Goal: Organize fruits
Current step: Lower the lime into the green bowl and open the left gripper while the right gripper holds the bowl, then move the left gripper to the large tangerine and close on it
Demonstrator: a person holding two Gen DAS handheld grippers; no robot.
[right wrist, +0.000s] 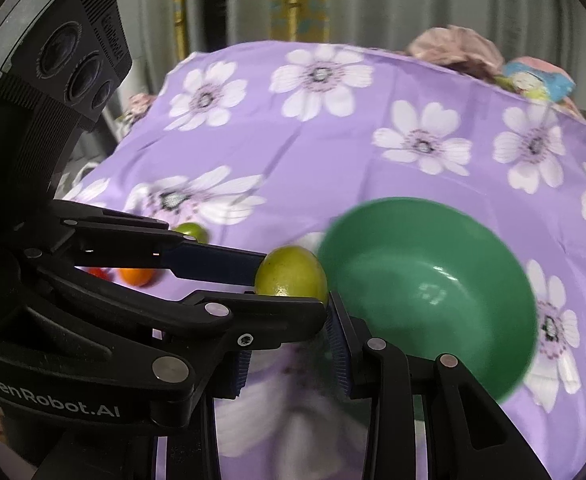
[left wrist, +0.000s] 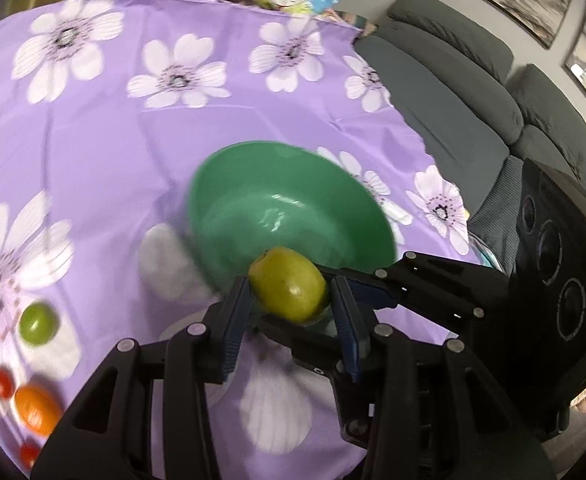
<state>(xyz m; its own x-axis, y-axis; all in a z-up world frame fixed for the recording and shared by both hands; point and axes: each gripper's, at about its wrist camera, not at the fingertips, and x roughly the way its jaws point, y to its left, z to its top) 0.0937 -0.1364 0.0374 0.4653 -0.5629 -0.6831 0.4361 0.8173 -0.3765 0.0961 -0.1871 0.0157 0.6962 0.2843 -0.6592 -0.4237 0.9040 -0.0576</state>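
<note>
Left gripper (left wrist: 289,300) grasps the yellow-green fruit (left wrist: 288,283) above the green bowl's (left wrist: 293,208) near rim (right gripper (right wrist: 289,354) clenched on nothing beneath); early release risks rolling it onto the cloth (left wrist: 133,128).

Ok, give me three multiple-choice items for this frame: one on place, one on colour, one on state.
1. Where is the orange fruit?
A. in the bowl
B. on the tablecloth
C. in a gripper

2. What colour is the bowl?
A. green
B. white
C. blue

3. The yellow-green fruit is:
A. lying loose
B. clamped in the left hand-held gripper
C. inside the bowl

Answers:
1. B, it lies on the purple flowered cloth, away from the bowl.
2. A, its inside wall is plainly green.
3. B, the blue pads press on both its sides.
</note>
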